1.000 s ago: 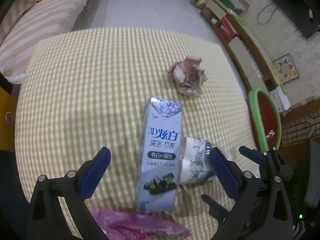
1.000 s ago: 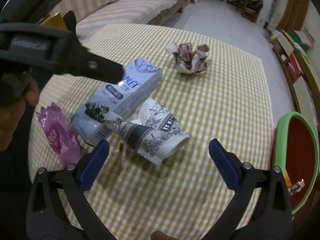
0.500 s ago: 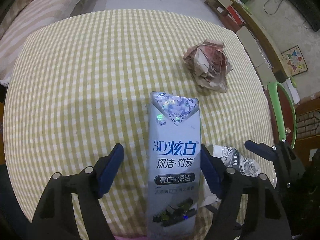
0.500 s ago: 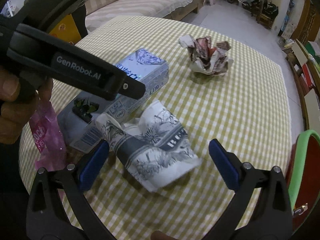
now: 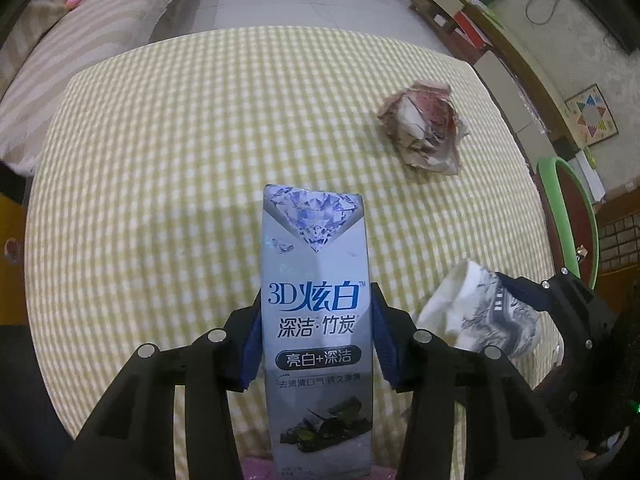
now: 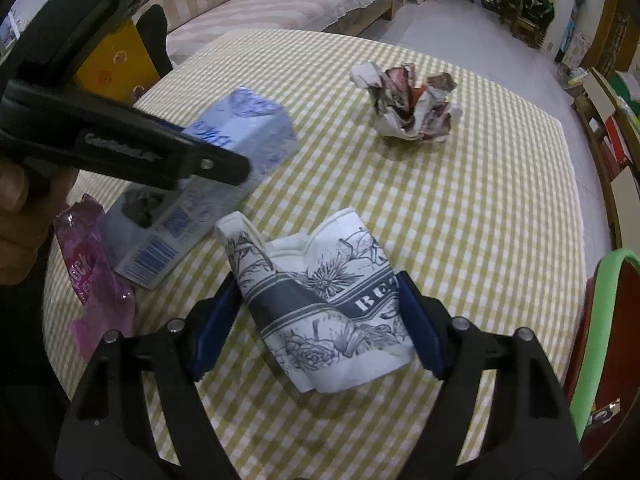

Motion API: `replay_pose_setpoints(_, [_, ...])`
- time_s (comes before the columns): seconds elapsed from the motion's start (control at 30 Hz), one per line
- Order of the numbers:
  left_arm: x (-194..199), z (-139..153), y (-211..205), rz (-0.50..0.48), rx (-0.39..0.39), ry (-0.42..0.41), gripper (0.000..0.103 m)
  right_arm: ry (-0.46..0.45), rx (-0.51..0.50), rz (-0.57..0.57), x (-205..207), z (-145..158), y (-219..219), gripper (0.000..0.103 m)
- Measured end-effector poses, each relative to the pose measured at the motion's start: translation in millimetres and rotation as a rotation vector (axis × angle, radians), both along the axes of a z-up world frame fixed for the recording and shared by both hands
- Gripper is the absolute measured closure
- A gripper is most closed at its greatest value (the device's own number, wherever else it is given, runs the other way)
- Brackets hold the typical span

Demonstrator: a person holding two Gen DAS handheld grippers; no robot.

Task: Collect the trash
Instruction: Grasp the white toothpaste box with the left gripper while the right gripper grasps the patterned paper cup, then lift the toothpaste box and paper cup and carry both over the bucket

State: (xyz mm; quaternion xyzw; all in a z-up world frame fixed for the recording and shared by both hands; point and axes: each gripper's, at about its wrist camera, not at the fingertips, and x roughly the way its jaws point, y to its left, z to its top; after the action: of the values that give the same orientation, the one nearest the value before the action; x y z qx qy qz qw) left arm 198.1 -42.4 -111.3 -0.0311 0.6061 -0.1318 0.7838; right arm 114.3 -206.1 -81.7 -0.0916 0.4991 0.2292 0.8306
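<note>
The left gripper (image 5: pixel 316 344), jaws just closing, clamps a glossy cardboard box (image 5: pixel 316 280) printed "3D"; the right gripper (image 6: pixel 320 320), also closing, squeezes a crushed floral paper cup (image 6: pixel 324 304) reading "BE".

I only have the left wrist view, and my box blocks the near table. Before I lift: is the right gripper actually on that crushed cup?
Observer: Yes. The right gripper has just been closing, and both of its blue pads now press the sides of the crushed paper cup between them.
Operator: Anything lying beside my box that I should know about?
Observer: A pink wrapper lies on the tablecloth next to the barcode end of the toothpaste box, close to the person's left hand.
</note>
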Motion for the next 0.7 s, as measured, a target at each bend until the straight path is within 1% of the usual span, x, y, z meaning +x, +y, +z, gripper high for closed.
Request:
replay_pose_setpoints(0.07, [-2.5, 4.4, 5.8, 0.012, -0.013, -0.009, 0.059, -0.013, 0.006, -0.020, -1.8, 7.5, -4.9, 0.028])
replay_pose_setpoints(0.17, [-8.5, 18.5, 9.0, 0.021, -0.023, -0.040, 0.059, -0.027, 0.021, -0.052, -3.0, 21.2, -14.7, 0.028])
replay_pose_setpoints(0.4, [-24.3, 57.4, 12.8, 0.020, -0.050, -0.112, 0.059, -0.057, 0.035, -0.131, -16.5, 48.8, -36.8, 0.028])
replay_pose_setpoints(0.43, [-30.0, 63.4, 18.5, 0.018, -0.052, -0.119, 0.059, -0.068, 0.037, -0.146, -18.8, 54.8, -41.0, 0.028])
replay_pose_setpoints(0.57, [-37.9, 84.7, 14.0, 0.003, -0.057, -0.150, 0.059, -0.098, 0.052, -0.206, -31.4, 66.7, -54.9, 0.028])
replay_pose_setpoints(0.7, [-44.4, 96.0, -1.3, -0.009, -0.057, -0.170, 0.059, -0.121, 0.078, -0.268, -27.8, 78.9, -72.5, 0.028])
